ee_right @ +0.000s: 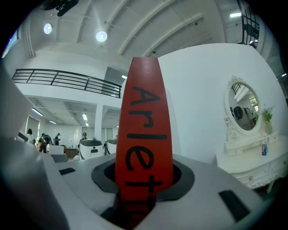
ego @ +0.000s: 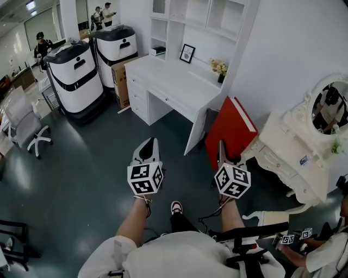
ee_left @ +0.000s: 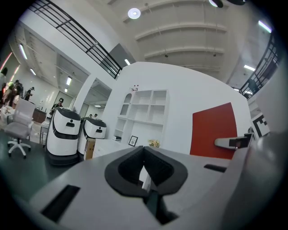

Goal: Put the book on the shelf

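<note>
A large red book (ego: 231,130) stands upright in my right gripper (ego: 224,151), which is shut on its spine end; the right gripper view shows the red spine (ee_right: 144,134) with black lettering clamped between the pads. My left gripper (ego: 148,147) is beside it on the left, shut with nothing in it, its pads meeting at the tip (ee_left: 144,167). From the left gripper view the book (ee_left: 213,130) rises at the right. Ahead stands the white shelf unit (ego: 202,16) on a white desk (ego: 168,79); the shelf (ee_left: 145,108) also shows in the left gripper view.
On the desk are a framed picture (ego: 187,52) and flowers (ego: 219,68). Two white-and-black robots (ego: 76,76) and a cardboard box (ego: 120,81) stand left of it. An office chair (ego: 27,127) is far left, a white mirror vanity (ego: 302,149) at right.
</note>
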Available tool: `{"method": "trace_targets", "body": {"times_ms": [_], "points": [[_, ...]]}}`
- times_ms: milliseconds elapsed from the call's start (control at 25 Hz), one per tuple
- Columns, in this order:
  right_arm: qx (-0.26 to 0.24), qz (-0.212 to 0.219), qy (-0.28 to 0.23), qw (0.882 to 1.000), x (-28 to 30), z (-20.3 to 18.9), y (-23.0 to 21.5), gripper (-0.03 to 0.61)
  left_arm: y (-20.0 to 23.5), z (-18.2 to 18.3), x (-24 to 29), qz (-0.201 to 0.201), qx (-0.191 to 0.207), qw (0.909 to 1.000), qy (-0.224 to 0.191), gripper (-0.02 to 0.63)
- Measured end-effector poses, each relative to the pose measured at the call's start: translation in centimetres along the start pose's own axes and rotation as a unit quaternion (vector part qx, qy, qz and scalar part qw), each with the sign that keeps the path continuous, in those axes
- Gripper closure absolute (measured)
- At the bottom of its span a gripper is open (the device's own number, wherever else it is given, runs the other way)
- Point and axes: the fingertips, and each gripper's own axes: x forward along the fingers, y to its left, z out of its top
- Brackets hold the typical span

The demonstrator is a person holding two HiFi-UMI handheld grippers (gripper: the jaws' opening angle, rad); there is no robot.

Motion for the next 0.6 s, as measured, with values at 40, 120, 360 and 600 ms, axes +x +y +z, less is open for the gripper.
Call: {"method": "trace_targets", "body": {"times_ms": [40,120,360,600], "points": [[0.001,-0.001,0.000,1.000,0.6,-0.1,-0.2,0.407,0.1,-0.1,0.6,0.000,0.000,1.0000,0.001,0.606],[0.003,-0.002,0.002,1.000,2.2,-0.3,-0.5,0.407,0.6,-0.3,2.0,0.003,0.001,1.0000,0.002,0.606],[0.017,0.003,-0.001,1.000,8.4,0.0,-1.4,0.407,2.0,0.6,7.8,0.008,0.004,1.0000,-0.004,0.606],[0.017,0.010,-0.003,1.000,14.9,0.8,-2.4,0.407,2.7,1.3,13.9,0.007,0.010,0.9999,-0.006,0.606]]}}
